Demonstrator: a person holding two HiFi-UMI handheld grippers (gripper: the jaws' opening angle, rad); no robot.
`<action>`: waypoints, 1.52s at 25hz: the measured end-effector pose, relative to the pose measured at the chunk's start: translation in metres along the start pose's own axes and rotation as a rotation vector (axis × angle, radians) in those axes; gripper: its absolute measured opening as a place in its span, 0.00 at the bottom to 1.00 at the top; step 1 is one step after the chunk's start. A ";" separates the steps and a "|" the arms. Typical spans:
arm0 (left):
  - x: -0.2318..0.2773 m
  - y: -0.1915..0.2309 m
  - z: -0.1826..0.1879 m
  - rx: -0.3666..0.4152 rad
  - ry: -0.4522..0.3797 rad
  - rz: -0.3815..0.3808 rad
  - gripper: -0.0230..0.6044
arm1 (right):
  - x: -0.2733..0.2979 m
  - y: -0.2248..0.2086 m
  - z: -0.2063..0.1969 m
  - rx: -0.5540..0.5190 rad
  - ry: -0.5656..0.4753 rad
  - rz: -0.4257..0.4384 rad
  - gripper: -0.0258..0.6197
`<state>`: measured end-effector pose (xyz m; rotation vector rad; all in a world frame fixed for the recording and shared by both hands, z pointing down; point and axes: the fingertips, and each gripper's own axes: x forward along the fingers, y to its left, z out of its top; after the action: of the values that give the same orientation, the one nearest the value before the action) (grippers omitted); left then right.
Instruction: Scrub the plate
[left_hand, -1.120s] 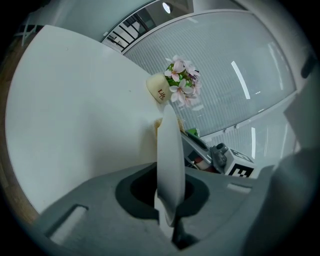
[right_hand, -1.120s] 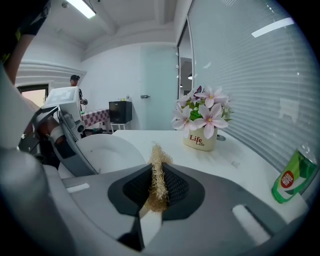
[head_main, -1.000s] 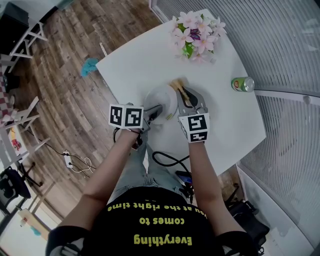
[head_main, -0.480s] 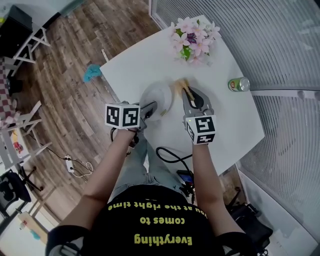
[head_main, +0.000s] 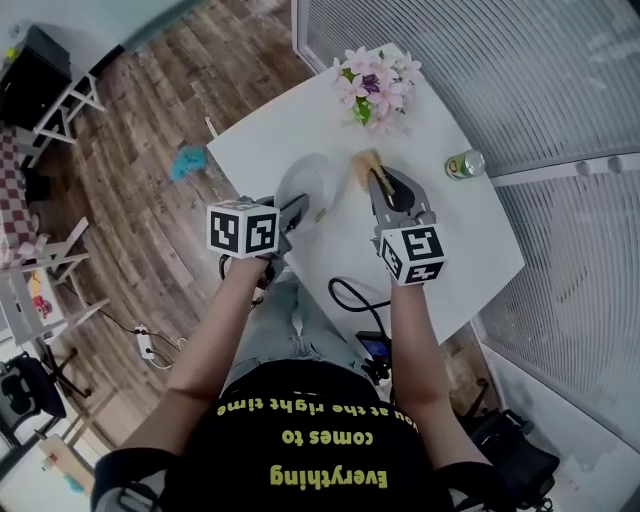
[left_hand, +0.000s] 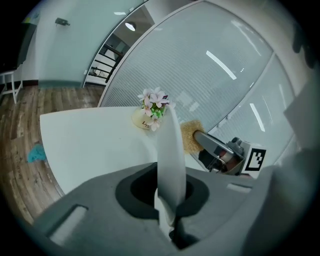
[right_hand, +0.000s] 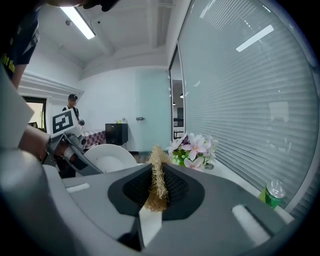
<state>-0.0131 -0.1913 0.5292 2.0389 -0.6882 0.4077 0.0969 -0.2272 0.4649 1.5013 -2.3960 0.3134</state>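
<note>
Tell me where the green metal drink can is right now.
In the head view the green metal drink can sits near the right edge of the white table, to the lower right of the pink flower bouquet.

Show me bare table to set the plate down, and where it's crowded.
Bare table runs from the plate to the left edge, and on the near right, below the can beside the right gripper. Crowded: the far corner with the flowers, and the middle, where the left gripper holds the plate beside the scrub pad.
</note>
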 end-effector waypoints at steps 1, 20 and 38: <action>-0.003 -0.002 0.003 0.011 -0.009 0.000 0.05 | -0.003 0.001 0.005 0.001 -0.008 0.000 0.10; -0.055 -0.050 0.045 0.215 -0.134 -0.038 0.05 | -0.057 0.019 0.093 0.003 -0.184 0.024 0.10; -0.058 -0.097 0.049 0.255 -0.130 -0.137 0.05 | -0.072 0.035 0.135 -0.050 -0.338 0.068 0.10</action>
<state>0.0017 -0.1740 0.4080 2.3552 -0.5931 0.2965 0.0774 -0.1971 0.3117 1.5575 -2.6941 0.0122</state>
